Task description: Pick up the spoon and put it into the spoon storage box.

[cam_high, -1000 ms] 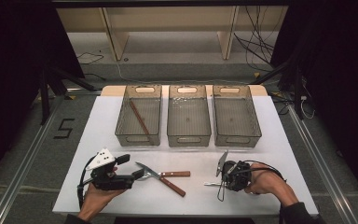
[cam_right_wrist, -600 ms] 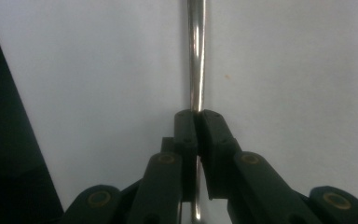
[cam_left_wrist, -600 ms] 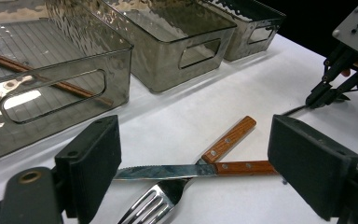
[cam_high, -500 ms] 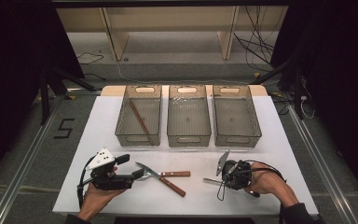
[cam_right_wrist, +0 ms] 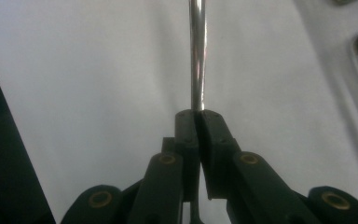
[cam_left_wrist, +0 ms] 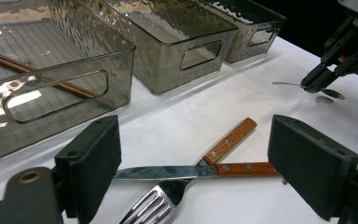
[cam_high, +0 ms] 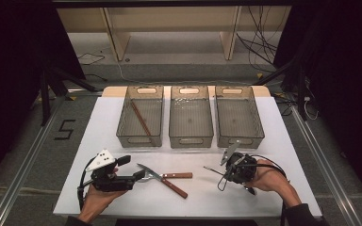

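My right gripper (cam_high: 225, 174) (cam_right_wrist: 198, 116) is shut on the thin metal handle of a spoon (cam_high: 212, 169) (cam_right_wrist: 197, 56), held just above the white table at the front right. From the left gripper view the spoon (cam_left_wrist: 328, 93) shows far off in those jaws. My left gripper (cam_high: 131, 168) (cam_left_wrist: 193, 163) stands open at the front left. Just ahead of its pads (cam_left_wrist: 93, 158) lie a wooden-handled knife (cam_high: 169, 184) (cam_left_wrist: 168, 172) and a wooden-handled fork (cam_high: 176, 175) (cam_left_wrist: 154, 205), crossed over each other.
Three smoky clear bins (cam_high: 140, 140) (cam_high: 191, 140) (cam_high: 240, 140) stand in a row at the back of the table. The left one holds a brown chopstick (cam_high: 141, 118) (cam_left_wrist: 28, 70). The table's front edge (cam_high: 188, 216) runs close below both hands.
The spoon's free end now sits slightly higher in the high view, with the right gripper shifted a little. The left gripper, knife and fork have not moved.
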A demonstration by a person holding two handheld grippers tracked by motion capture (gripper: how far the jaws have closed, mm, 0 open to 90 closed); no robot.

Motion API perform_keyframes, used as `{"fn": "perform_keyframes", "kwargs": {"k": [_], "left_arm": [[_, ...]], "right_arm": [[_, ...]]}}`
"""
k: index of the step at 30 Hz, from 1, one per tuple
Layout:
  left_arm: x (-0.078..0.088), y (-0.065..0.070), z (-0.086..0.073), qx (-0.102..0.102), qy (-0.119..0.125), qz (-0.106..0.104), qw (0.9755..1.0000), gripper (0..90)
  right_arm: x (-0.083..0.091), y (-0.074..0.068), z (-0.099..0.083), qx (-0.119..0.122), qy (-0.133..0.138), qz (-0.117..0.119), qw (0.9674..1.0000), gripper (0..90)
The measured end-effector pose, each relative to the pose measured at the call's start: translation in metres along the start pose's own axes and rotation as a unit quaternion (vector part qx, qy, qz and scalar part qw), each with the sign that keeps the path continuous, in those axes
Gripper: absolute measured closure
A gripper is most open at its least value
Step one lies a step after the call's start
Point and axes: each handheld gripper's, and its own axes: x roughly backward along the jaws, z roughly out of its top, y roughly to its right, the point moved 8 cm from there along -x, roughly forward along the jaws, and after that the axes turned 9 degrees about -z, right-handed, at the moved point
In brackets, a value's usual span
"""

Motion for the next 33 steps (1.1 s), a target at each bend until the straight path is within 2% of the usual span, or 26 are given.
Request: {"fn": "perform_keyframes", "kwargs": {"k": [1,8,11,18,21,26,33], "left_arm": [[0.000,0.000,0.000,0.000,0.000,0.000,1.0000,17.0],[0.000,0.000,0.001,0.002,0.003,0.000,1.0000,17.0],[0.000,0.000,0.000,0.003,0.002,-0.001,1.0000,17.0],[0.001,0.000,0.001,0.002,0.003,0.000,1.0000,17.0],[0.001,0.000,0.001,0.002,0.005,0.000,1.0000,17.0],[0.002,-0.001,0.001,0.003,0.007,0.002,1.0000,17.0],[0.003,-0.002,0.002,0.002,0.012,0.003,0.9999,17.0]], "right_arm": [[0.001,0.002,0.001,0.000,0.006,0.000,1.0000,86.4],[0.013,0.012,0.011,-0.050,0.043,0.001,0.9978,86.6],[0.017,0.017,0.016,-0.075,0.064,0.006,0.9951,86.6],[0.030,0.031,0.032,-0.104,0.110,-0.001,0.9884,86.6],[0.036,0.038,0.042,-0.125,0.134,-0.003,0.9831,86.6],[0.044,0.051,0.057,-0.164,0.172,-0.002,0.9713,86.5],[0.055,0.065,0.084,-0.190,0.219,-0.003,0.9570,86.6]]}}
